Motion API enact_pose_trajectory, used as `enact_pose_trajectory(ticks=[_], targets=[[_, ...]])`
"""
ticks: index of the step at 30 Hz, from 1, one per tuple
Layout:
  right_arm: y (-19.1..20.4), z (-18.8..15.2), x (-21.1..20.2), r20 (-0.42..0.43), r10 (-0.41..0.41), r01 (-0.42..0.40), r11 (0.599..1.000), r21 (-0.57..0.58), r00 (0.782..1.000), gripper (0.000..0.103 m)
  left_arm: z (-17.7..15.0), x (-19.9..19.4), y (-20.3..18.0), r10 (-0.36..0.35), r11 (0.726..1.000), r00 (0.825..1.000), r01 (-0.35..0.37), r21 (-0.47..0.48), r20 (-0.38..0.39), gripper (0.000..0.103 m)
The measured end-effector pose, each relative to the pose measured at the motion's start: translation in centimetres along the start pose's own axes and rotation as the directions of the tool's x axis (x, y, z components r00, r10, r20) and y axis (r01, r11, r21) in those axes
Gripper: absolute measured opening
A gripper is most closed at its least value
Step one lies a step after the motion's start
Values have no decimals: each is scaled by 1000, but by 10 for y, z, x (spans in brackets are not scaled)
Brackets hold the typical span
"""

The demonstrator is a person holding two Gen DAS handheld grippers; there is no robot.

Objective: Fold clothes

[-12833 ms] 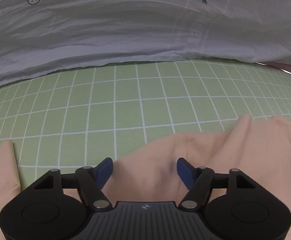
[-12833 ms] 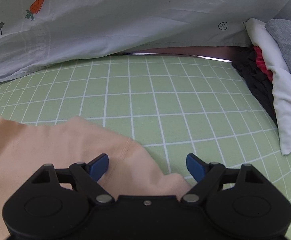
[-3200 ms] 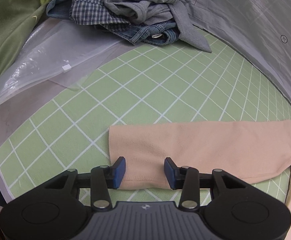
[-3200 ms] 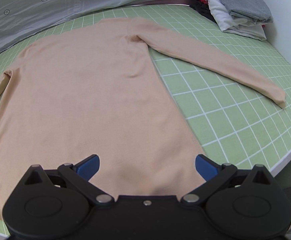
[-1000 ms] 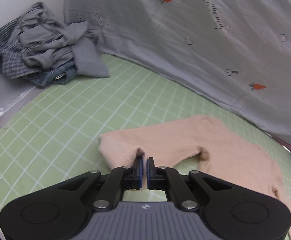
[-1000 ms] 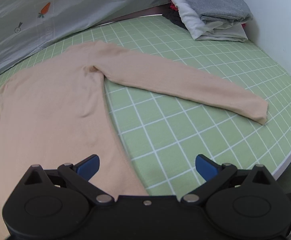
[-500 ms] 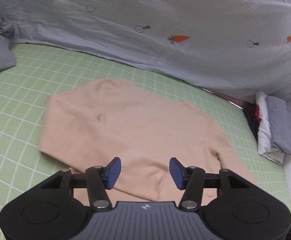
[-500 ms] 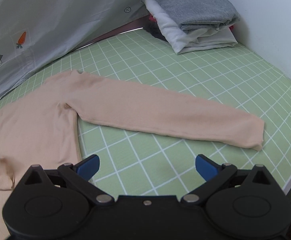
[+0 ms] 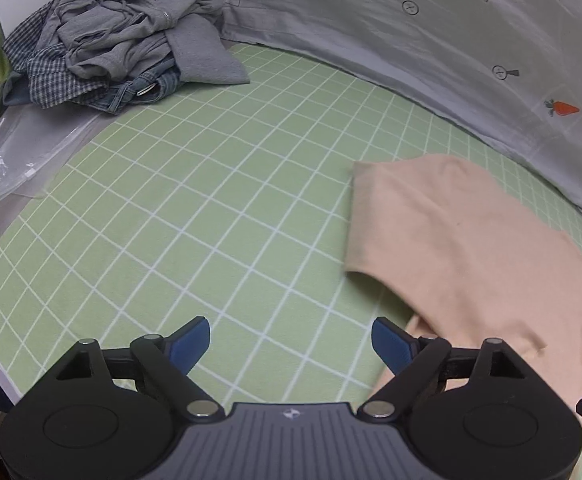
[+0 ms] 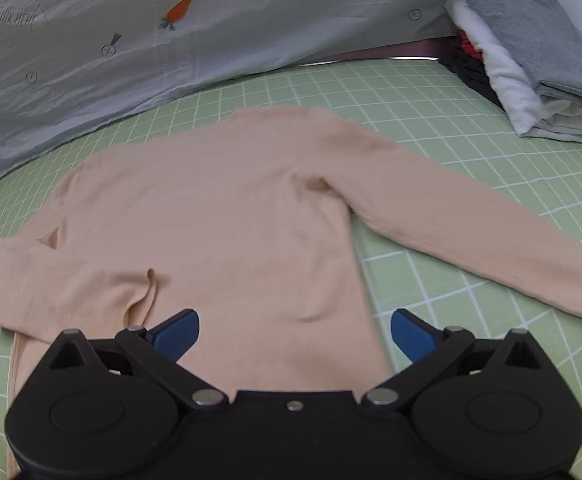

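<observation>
A peach long-sleeved top (image 10: 227,216) lies flat on the green grid mat (image 9: 211,208). Its left sleeve (image 10: 71,292) is folded across the body; its right sleeve (image 10: 471,220) stretches out to the right. My right gripper (image 10: 295,332) hovers over the lower body of the top, open, with nothing gripped. My left gripper (image 9: 291,344) is over bare mat just left of the top (image 9: 471,248); its jaws are opening and nothing is between them.
A heap of unfolded grey, plaid and denim clothes (image 9: 119,40) lies at the mat's far left beside a clear plastic bag (image 9: 23,156). A grey carrot-print sheet (image 10: 171,40) borders the back. A stack of folded clothes (image 10: 531,60) stands at the far right.
The left gripper, shut on the left sleeve a second ago, has laid it across the body, let go and swung left over bare mat. The right gripper moved left over the top's body.
</observation>
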State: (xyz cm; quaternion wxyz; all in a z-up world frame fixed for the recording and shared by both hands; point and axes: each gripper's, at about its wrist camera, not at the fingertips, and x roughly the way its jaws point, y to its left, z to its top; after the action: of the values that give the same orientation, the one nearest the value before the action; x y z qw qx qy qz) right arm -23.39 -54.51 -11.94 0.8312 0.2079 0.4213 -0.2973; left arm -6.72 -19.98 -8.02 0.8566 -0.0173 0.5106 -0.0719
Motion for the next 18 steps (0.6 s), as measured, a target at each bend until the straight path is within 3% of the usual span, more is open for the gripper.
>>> enact_pose_trajectory(ticks=[5, 11, 17, 18], targets=[[54, -6, 13, -50, -30, 27, 998, -63, 998, 103, 12, 23, 24, -1, 1000, 997, 1, 0, -74, 93], [93, -12, 14, -24, -26, 25, 998, -61, 999, 91, 35, 48, 25, -41, 998, 995, 44, 37, -90, 93], [110, -7, 26, -44, 8, -11, 998, -65, 999, 61, 48, 66, 14, -62, 993, 992, 73, 94, -112, 93], [113, -7, 28, -47, 8, -12, 997, -80, 999, 51, 48, 67, 12, -66, 992, 991, 78, 102, -113, 93]])
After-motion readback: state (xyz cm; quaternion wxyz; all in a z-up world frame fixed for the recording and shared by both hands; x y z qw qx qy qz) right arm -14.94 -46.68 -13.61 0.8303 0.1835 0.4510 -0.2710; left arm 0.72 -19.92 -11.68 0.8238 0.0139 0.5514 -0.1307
